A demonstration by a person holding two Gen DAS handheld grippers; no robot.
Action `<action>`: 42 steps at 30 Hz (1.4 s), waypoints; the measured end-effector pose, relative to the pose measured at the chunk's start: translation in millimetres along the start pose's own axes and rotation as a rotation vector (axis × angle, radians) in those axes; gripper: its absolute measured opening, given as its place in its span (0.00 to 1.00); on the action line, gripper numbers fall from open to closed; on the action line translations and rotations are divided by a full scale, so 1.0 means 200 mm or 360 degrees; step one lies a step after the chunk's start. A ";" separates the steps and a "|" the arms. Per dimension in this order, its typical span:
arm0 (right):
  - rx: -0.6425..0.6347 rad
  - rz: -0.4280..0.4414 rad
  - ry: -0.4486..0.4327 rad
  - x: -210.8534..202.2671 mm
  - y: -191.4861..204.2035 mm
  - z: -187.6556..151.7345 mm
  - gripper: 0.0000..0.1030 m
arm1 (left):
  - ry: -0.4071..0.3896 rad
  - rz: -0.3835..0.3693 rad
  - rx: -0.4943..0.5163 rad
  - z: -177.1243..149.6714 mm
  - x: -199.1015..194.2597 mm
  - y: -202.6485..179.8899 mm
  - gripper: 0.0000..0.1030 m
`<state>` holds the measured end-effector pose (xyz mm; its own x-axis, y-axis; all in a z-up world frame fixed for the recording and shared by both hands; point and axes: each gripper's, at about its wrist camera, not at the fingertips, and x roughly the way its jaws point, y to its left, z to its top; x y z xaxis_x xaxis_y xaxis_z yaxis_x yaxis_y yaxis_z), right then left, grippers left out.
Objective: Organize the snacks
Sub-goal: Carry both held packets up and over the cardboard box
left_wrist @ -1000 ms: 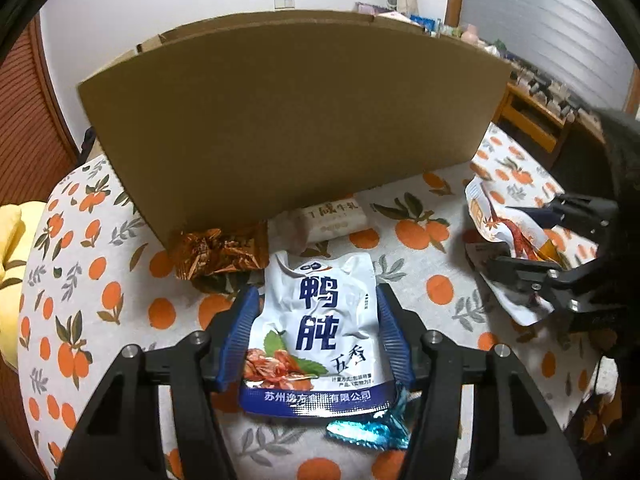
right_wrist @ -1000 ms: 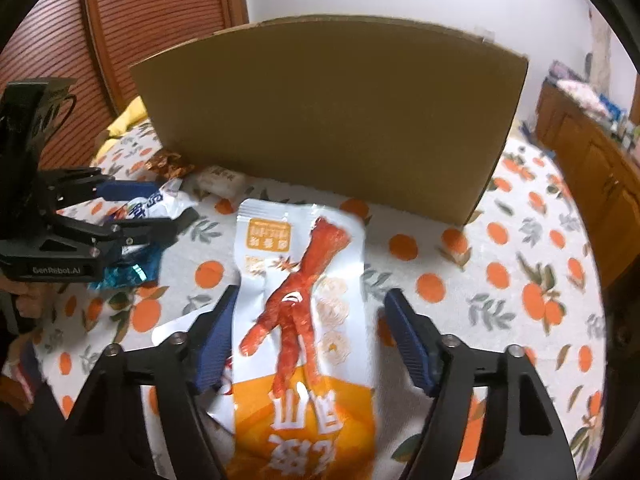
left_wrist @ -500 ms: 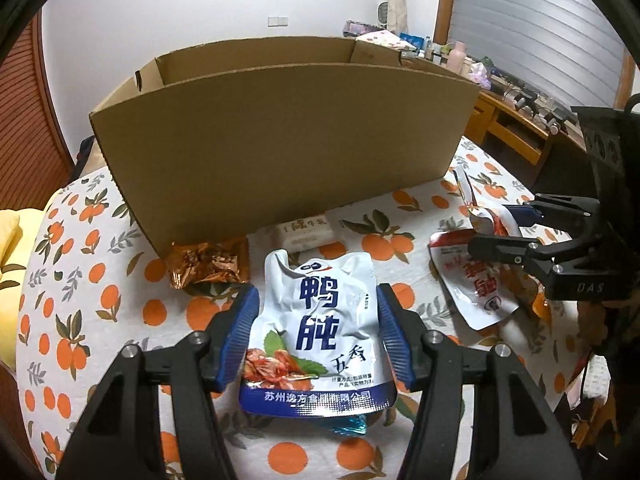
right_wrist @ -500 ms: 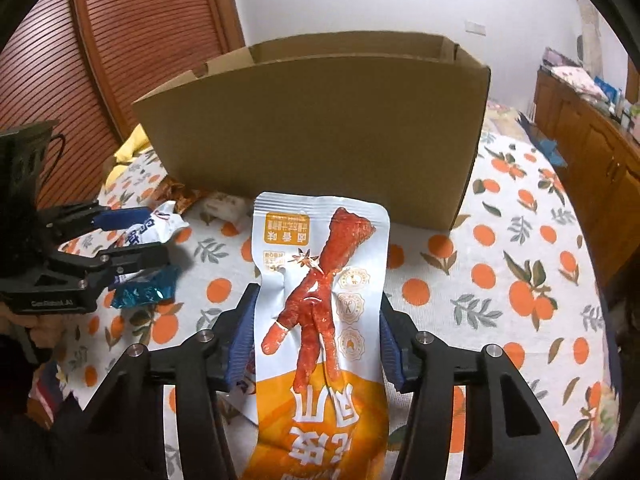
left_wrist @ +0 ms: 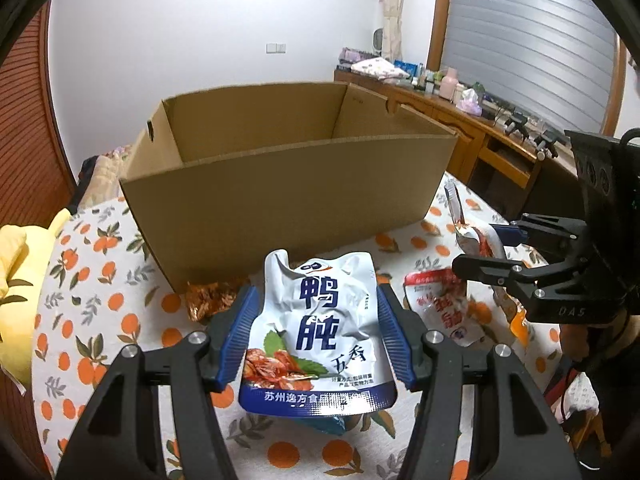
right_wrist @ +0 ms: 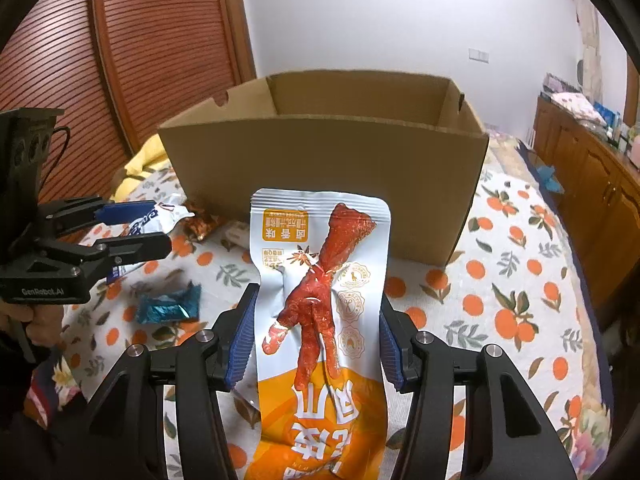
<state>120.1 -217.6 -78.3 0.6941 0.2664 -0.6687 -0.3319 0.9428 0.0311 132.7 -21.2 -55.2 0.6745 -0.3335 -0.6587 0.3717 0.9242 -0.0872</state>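
My left gripper (left_wrist: 316,332) is shut on a white and blue snack pouch (left_wrist: 320,332) and holds it above the table, in front of the open cardboard box (left_wrist: 288,196). My right gripper (right_wrist: 316,332) is shut on a white and orange chicken-foot pouch (right_wrist: 324,320), also lifted and facing the box (right_wrist: 320,176). Each gripper shows in the other's view: the right one (left_wrist: 492,252) with its pouch at the right, the left one (right_wrist: 136,228) with its pouch at the left. The box interior looks bare where it shows.
On the orange-print tablecloth (right_wrist: 520,280) lie a blue foil wrapper (right_wrist: 168,304), a brown foil snack (left_wrist: 212,296) against the box front, a red and white pouch (left_wrist: 440,304) and a small white packet (right_wrist: 236,236). A wooden sideboard (left_wrist: 480,136) stands at the right.
Both grippers have risen with their pouches, so the box's open top and inside now show. The right gripper closed onto the chicken-foot pouch and lifted it off the table.
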 end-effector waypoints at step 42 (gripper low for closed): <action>-0.0307 -0.0091 -0.0290 0.14 -0.13 0.88 0.53 | -0.0131 0.0138 0.0038 0.66 0.18 0.34 0.57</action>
<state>260.9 -199.2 33.5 0.8131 0.2620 -0.5198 -0.3922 0.9065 -0.1566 267.0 5.5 14.6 0.7546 -0.2674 -0.5992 0.3242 0.9459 -0.0139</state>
